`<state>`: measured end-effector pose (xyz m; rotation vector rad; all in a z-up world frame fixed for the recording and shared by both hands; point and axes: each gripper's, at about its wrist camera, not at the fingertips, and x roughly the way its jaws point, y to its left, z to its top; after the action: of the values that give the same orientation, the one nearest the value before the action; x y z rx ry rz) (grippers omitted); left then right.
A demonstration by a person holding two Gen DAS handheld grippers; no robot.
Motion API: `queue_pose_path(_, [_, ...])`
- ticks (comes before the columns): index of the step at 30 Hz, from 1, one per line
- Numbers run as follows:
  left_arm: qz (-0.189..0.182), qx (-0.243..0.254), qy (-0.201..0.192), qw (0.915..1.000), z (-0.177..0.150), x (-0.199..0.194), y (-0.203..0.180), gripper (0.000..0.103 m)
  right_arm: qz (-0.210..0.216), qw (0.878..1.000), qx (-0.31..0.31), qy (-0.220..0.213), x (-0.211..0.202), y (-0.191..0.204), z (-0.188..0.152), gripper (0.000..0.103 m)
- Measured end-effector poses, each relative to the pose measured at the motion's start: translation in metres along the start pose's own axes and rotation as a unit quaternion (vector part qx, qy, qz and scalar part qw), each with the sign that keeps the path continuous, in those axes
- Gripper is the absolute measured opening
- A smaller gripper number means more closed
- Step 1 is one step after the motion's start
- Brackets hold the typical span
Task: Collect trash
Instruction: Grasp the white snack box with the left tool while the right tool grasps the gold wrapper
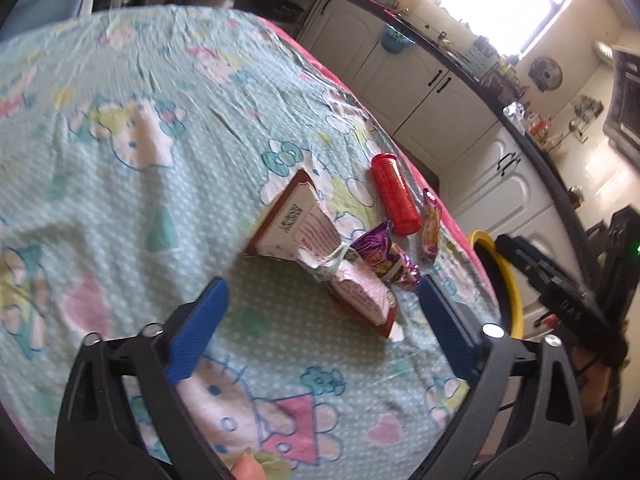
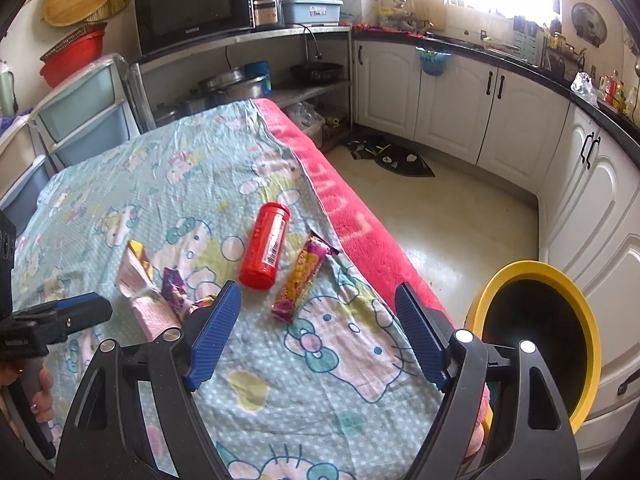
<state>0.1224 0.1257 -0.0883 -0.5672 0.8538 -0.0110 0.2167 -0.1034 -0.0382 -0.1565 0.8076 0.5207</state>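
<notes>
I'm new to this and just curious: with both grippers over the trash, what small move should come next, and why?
Probably lower the left gripper onto the crumpled carton: its jaws are open and already frame it, nothing is held yet, and the yellow bin waits beside the table.

The left tongs [image 1: 322, 312] stood wide open above the bench [image 1: 120, 128], which was covered with a light green cartoon cloth. Nothing was between the blue pads [image 1: 198, 330]. Just ahead of them lay a crumpled pink and brown carton [image 1: 316, 252], tied in the middle with a string. A purple wrapper [image 1: 384, 256] touched its right side. Farther back lay a red tube [image 1: 394, 194] and beside it a narrow snack wrapper [image 1: 430, 226]. A yellow bin [image 1: 510, 280] stood beyond the bench edge, near the other tongs [image 1: 532, 268].
</notes>
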Motion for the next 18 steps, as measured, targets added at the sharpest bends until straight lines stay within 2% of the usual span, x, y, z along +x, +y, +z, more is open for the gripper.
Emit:
queue_pose_path(3, [-0.015,-0.036,0.003,0.9992,0.003,0.008,0.004,0.071,0.001,1.0,-0.003,0.011,0.011,-0.001,0.0,0.071])
queue_pose_path(9, [-0.031,-0.098,0.001,0.9947,0.009,0.019,0.013,0.065,0.024,0.999,0.022,0.039,0.04,-0.003,0.004,0.057])
queue_pose_path(16, [-0.028,-0.128,0.003,0.9914,0.014,0.032,0.016,0.061,0.048,0.994,0.053,0.079,0.074,-0.004,0.005,0.041])
queue_pose_path(18, [-0.026,-0.131,0.003,0.9911,0.015,0.035,0.018,0.057,0.053,0.993,0.058,0.087,0.08,-0.005,0.004,0.036])
